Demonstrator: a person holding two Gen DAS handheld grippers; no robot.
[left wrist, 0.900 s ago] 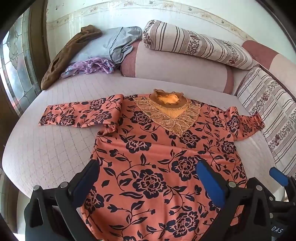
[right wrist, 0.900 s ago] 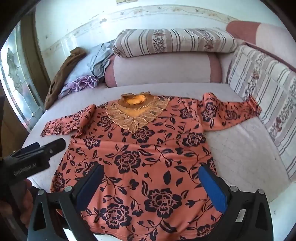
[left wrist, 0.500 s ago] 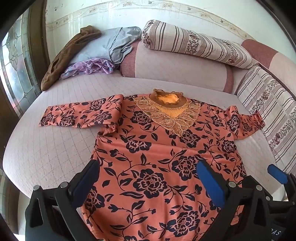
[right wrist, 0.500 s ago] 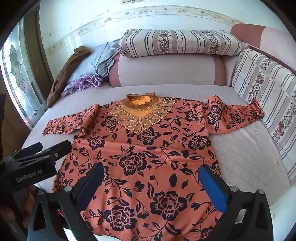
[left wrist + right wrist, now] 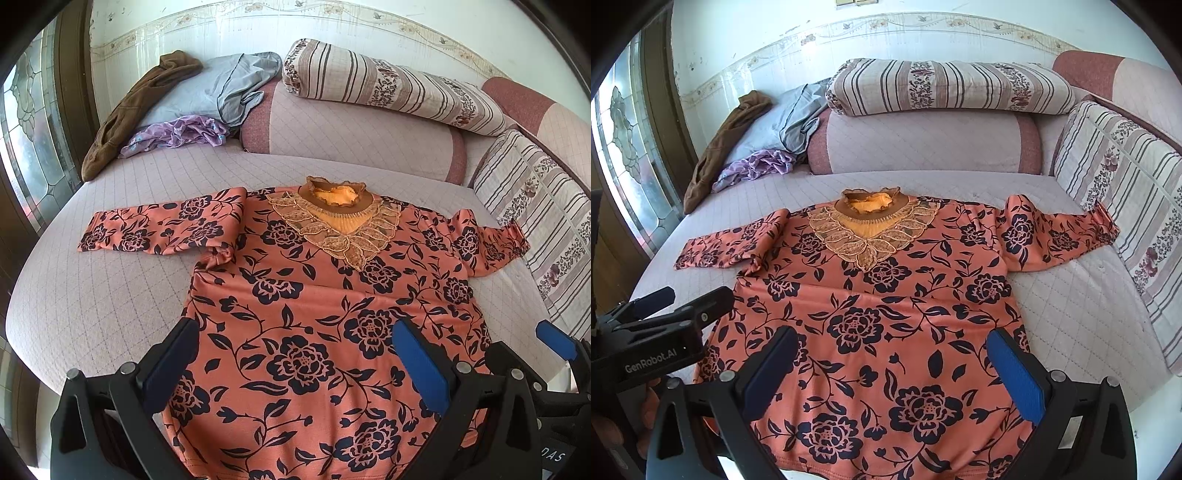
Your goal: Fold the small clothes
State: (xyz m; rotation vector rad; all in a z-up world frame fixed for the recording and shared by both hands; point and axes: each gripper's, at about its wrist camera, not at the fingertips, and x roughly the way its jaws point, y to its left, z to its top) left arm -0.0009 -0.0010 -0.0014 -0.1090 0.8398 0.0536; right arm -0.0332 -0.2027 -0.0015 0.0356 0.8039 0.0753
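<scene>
An orange blouse with dark flowers (image 5: 314,317) lies flat on the sofa seat, face up, lace collar at the far side, both sleeves spread out. It also shows in the right wrist view (image 5: 886,314). My left gripper (image 5: 295,365) is open and empty above the blouse's lower hem, left of centre. My right gripper (image 5: 892,373) is open and empty above the hem, more to the right. The left gripper's body (image 5: 653,336) shows at the left of the right wrist view.
A pile of brown, grey and purple clothes (image 5: 177,107) lies at the far left corner. A striped bolster (image 5: 388,88) rests on the back cushion. A striped cushion (image 5: 1126,206) lines the right side. A glass door (image 5: 26,147) stands to the left.
Both grippers have drawn back a little and risen slightly; the blouse has not moved. Both stay open.
</scene>
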